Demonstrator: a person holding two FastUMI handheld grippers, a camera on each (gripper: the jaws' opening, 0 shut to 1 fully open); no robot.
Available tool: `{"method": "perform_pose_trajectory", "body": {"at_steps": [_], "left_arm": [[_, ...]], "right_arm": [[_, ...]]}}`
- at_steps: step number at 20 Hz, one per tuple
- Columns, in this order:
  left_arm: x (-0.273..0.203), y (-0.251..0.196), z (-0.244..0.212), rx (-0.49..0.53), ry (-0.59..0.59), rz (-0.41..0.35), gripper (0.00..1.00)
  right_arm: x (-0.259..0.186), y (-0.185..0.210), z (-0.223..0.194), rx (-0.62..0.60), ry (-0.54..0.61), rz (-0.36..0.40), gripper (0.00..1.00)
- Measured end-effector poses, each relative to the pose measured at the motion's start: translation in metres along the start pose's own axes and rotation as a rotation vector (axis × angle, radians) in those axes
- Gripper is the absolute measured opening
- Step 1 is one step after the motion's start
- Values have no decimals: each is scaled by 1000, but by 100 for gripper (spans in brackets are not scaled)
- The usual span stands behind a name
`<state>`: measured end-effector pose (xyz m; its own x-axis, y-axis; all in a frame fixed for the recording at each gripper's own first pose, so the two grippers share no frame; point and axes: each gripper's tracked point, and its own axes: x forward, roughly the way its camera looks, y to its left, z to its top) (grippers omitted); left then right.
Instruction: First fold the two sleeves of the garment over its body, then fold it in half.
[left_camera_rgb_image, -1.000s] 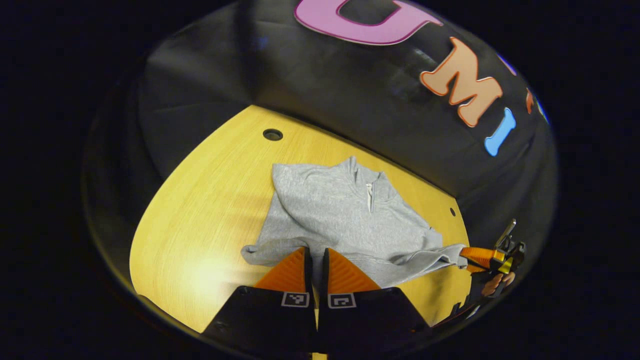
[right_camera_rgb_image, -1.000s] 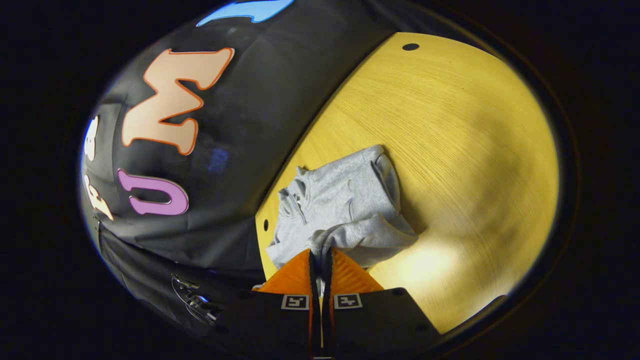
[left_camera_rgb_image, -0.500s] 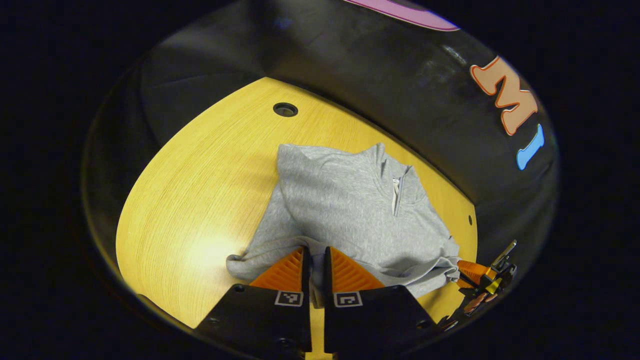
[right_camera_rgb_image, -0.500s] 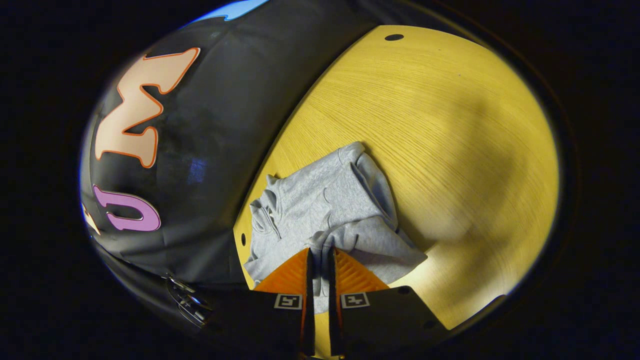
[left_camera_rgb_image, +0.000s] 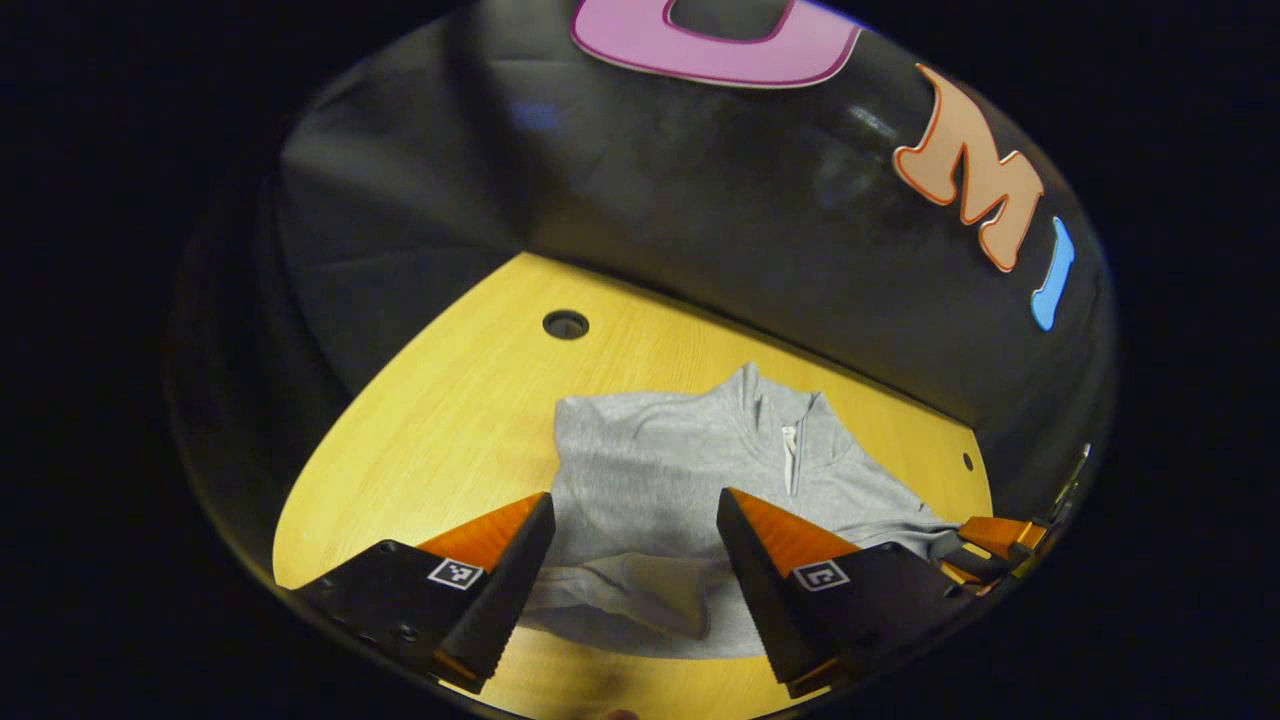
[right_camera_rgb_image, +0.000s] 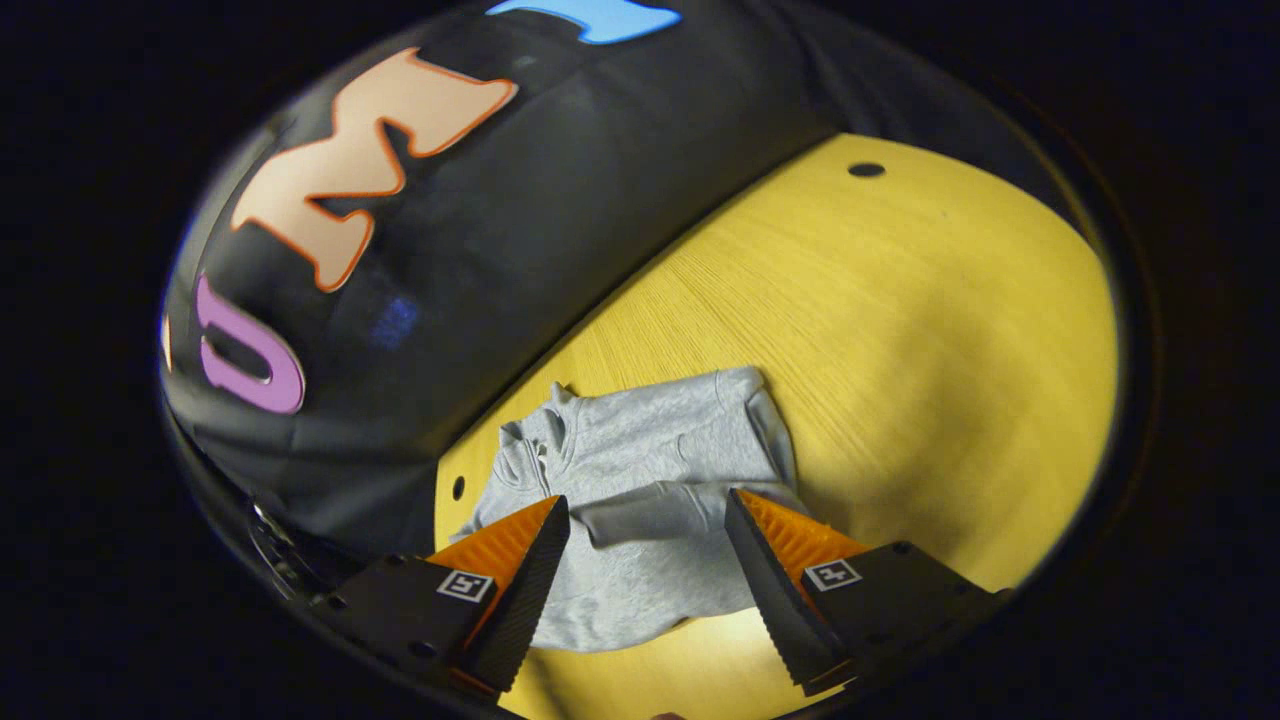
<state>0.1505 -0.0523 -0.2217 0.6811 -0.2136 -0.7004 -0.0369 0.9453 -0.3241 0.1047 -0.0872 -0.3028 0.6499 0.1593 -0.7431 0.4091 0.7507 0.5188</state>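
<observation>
Both tongs, left (left_camera_rgb_image: 635, 570) and right (right_camera_rgb_image: 645, 575), are gaping wide, holding nothing, above the sweater (left_camera_rgb_image: 680, 480) near the worktop's (left_camera_rgb_image: 450, 420) back edge. For halving, each should be pinching one hem corner, lifting evenly toward the collar (left_camera_rgb_image: 785, 415).

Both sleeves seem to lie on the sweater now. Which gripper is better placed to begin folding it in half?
Probably either. The left gripper and the right gripper are both open above the sweater, whose near edge lies between each gripper's fingers. A slight preference for the left, since its view faces the collar more squarely.

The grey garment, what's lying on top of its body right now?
A folded sleeve lies across the body of the grey garment, with another sleeve near the hem. The cloth beneath the sleeves, and the wooden table under the garment, are covered.
</observation>
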Motion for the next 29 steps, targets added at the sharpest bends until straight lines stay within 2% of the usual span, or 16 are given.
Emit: {"method": "perform_pose_trajectory", "body": {"at_steps": [1,2,3,8,12,19,22,29], "left_arm": [[-6,-2,8,17,-37,1,96],[-14,-2,17,42,-78,5,96],[-20,-3,24,77,-122,9,96],[-65,-9,35,253,-282,28,95],[-96,-18,21,276,-330,15,95],[-154,-25,29,361,-477,26,95],[-163,-20,25,361,-489,37,94],[-172,-10,17,338,-470,47,94]], "right_arm": [[-8,4,3,-33,-22,6,97],[-14,9,6,-56,-47,14,91],[-21,11,9,-79,-76,20,97],[-57,22,18,-261,-238,18,97],[-88,28,21,-400,-363,-10,97],[-134,55,12,-670,-560,-17,98],[-144,71,1,-711,-585,26,98],[-143,79,-13,-735,-554,48,99]]}}
